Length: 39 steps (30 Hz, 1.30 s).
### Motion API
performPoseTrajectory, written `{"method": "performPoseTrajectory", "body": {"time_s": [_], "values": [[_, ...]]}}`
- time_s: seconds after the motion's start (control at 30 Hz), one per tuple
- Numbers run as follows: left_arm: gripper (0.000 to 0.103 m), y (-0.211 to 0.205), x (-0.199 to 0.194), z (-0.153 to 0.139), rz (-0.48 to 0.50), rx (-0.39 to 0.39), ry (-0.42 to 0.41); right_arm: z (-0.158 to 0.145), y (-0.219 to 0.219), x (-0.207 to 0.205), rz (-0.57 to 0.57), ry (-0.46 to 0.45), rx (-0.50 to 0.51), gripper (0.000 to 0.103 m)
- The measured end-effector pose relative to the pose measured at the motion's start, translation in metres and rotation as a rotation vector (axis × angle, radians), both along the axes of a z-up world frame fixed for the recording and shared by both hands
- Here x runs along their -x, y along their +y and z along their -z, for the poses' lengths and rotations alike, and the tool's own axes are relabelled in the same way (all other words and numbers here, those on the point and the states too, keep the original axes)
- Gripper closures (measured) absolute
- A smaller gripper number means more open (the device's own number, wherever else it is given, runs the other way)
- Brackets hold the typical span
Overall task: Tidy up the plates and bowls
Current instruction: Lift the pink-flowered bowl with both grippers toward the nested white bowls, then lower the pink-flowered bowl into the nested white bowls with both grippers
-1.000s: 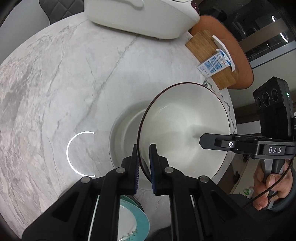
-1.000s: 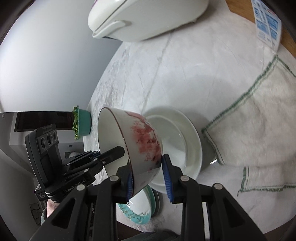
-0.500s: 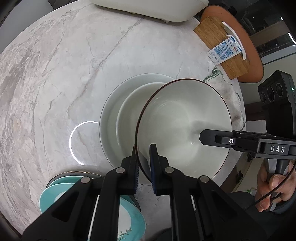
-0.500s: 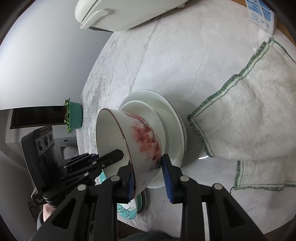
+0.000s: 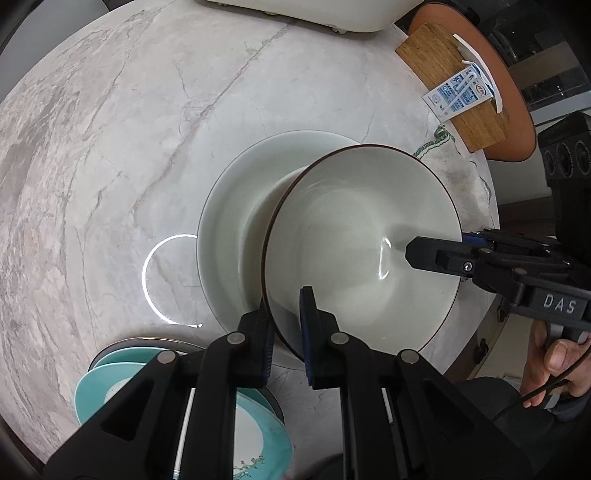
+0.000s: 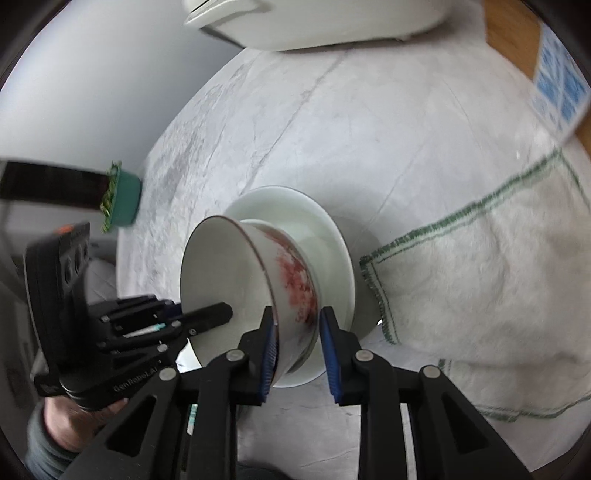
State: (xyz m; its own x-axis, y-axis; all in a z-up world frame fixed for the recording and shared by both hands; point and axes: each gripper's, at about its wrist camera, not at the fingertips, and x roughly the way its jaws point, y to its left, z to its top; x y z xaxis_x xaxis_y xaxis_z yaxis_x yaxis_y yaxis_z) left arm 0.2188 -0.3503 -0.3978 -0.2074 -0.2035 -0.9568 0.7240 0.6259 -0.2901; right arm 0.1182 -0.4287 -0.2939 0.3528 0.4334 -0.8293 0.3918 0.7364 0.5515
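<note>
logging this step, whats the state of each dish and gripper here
red-patterned bowl: tilted, held at the rim by both grippers, over the white stack
left gripper: shut on the bowl's rim
right gripper: jaws closing, rim between them
white bowl: upright, sitting in the white plate
white plate: flat on the table
teal plates: stacked near the table edge
cloth: spread flat

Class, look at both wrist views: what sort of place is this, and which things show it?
Probably a home dining area: a round marble table holding a stacked white plate and red-patterned bowl, a white countertop appliance, and a dishcloth.
</note>
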Motion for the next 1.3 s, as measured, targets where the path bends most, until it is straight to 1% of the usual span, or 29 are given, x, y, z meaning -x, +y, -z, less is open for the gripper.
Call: {"method": "performPoseTrajectory", "body": {"time_s": [0.17, 0.23, 0.3, 0.47, 0.6, 0.7, 0.73, 0.77, 0.8, 0.83, 0.9, 0.97, 1.3], "values": [[0.092, 0.003, 0.000, -0.001, -0.008, -0.003, 0.005, -0.011, 0.016, -0.009, -0.101, 0.003, 0.165, 0.076], [0.090, 0.003, 0.000, 0.000, -0.006, -0.005, 0.007, -0.012, 0.019, -0.012, -0.121, 0.010, 0.205, 0.076], [0.090, 0.002, -0.001, 0.000, -0.009, -0.010, 0.009, -0.013, 0.025, -0.014, -0.149, 0.013, 0.257, 0.076], [0.090, -0.001, -0.003, 0.000, -0.003, -0.022, -0.002, -0.005, 0.028, -0.015, -0.176, 0.036, 0.280, 0.076], [0.087, -0.009, -0.002, 0.001, 0.003, -0.027, -0.012, -0.001, 0.028, -0.016, -0.175, 0.036, 0.275, 0.076], [0.079, -0.012, -0.004, 0.001, 0.008, -0.024, -0.017, 0.001, 0.027, -0.017, -0.168, 0.034, 0.277, 0.076], [0.071, -0.014, -0.004, 0.000, 0.010, -0.019, -0.016, 0.001, 0.026, -0.018, -0.165, 0.034, 0.275, 0.075], [0.059, -0.016, -0.005, 0.000, 0.012, -0.012, -0.009, 0.001, 0.026, -0.019, -0.163, 0.033, 0.269, 0.075], [0.053, -0.018, -0.005, 0.000, 0.019, -0.004, -0.002, 0.003, 0.026, -0.020, -0.163, 0.033, 0.266, 0.074], [0.044, -0.022, -0.004, -0.001, 0.027, -0.003, -0.003, 0.003, 0.026, -0.021, -0.165, 0.033, 0.265, 0.073], [0.043, -0.025, -0.003, -0.002, 0.036, -0.008, -0.017, 0.004, 0.025, -0.022, -0.162, 0.034, 0.261, 0.073], [0.040, -0.026, -0.003, -0.003, 0.034, -0.008, -0.013, 0.005, 0.024, -0.024, -0.160, 0.035, 0.258, 0.073], [0.031, -0.028, -0.001, -0.011, 0.036, -0.006, -0.024, 0.008, 0.021, -0.030, -0.169, 0.037, 0.252, 0.074]]}}
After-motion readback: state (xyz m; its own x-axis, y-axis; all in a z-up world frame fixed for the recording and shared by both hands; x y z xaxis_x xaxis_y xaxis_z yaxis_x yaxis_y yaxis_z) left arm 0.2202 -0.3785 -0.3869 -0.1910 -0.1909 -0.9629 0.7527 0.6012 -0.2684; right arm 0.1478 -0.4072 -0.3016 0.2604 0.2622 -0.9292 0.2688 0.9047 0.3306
